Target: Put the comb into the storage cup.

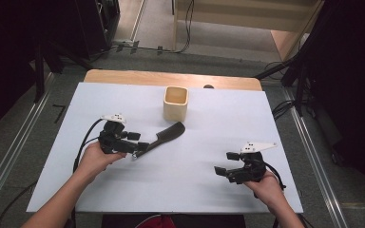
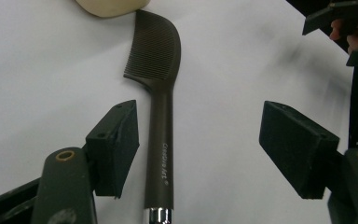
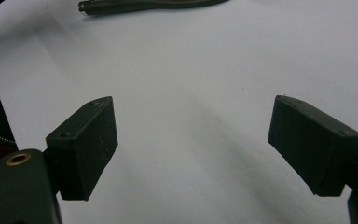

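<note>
A dark comb [image 1: 164,135] lies flat on the white table cover [image 1: 204,128], its toothed head pointing toward a square wooden cup [image 1: 176,102]. My left gripper [image 1: 138,141] is open around the comb's handle end. In the left gripper view the comb handle [image 2: 161,140] lies close beside the left jaw, while the right jaw stands well away from it; the cup's base [image 2: 109,5] shows at the top edge. My right gripper [image 1: 224,162] hovers open over bare table at the front right, with nothing between its jaws [image 3: 191,121]. The comb [image 3: 154,4] crosses the top of the right gripper view.
The cup stands at the back centre of the table, a little beyond the comb's head. The wooden table edge [image 1: 171,78] shows behind the cover. Metal rails and cables run along the floor on both sides. The other hand's gripper [image 2: 345,18] shows far off in the left gripper view.
</note>
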Motion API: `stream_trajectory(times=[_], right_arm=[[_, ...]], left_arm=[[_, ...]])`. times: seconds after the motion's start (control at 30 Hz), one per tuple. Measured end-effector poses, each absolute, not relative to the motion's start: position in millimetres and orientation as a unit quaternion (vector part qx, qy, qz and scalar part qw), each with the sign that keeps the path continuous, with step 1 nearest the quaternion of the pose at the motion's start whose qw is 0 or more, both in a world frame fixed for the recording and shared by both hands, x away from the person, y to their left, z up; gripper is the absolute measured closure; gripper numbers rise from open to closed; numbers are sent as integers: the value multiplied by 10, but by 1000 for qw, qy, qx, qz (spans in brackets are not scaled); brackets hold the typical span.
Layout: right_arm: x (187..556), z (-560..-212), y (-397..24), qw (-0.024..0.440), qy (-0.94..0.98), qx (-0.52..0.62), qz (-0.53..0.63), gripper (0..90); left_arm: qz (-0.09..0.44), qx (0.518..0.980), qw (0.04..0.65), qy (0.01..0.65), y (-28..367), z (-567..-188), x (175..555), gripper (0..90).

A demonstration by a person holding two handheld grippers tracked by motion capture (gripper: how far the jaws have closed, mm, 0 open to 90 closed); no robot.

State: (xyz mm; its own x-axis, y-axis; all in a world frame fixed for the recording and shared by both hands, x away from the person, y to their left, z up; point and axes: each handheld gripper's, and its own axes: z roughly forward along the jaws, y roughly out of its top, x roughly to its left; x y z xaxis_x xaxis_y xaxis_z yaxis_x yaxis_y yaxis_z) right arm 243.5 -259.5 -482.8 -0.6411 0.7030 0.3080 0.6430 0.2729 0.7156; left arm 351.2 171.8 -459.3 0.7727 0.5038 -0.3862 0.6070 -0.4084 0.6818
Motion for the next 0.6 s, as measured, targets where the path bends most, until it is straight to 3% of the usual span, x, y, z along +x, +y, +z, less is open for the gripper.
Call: stream_trajectory(times=[0.17, 0.4, 0.6], right_arm=[[2436, -4833, -2596, 35, 796, 423, 431, 138], [2439, -4835, -2598, 34, 795, 425, 431, 138], [2440, -4839, -2596, 34, 796, 424, 430, 138]], left_arm=[[-78, 835, 434, 330, 1743, -4564, 3343, 283], [-54, 836, 440, 323, 1783, -4551, 3155, 286], [-65, 836, 436, 326, 1823, -4596, 3032, 285]])
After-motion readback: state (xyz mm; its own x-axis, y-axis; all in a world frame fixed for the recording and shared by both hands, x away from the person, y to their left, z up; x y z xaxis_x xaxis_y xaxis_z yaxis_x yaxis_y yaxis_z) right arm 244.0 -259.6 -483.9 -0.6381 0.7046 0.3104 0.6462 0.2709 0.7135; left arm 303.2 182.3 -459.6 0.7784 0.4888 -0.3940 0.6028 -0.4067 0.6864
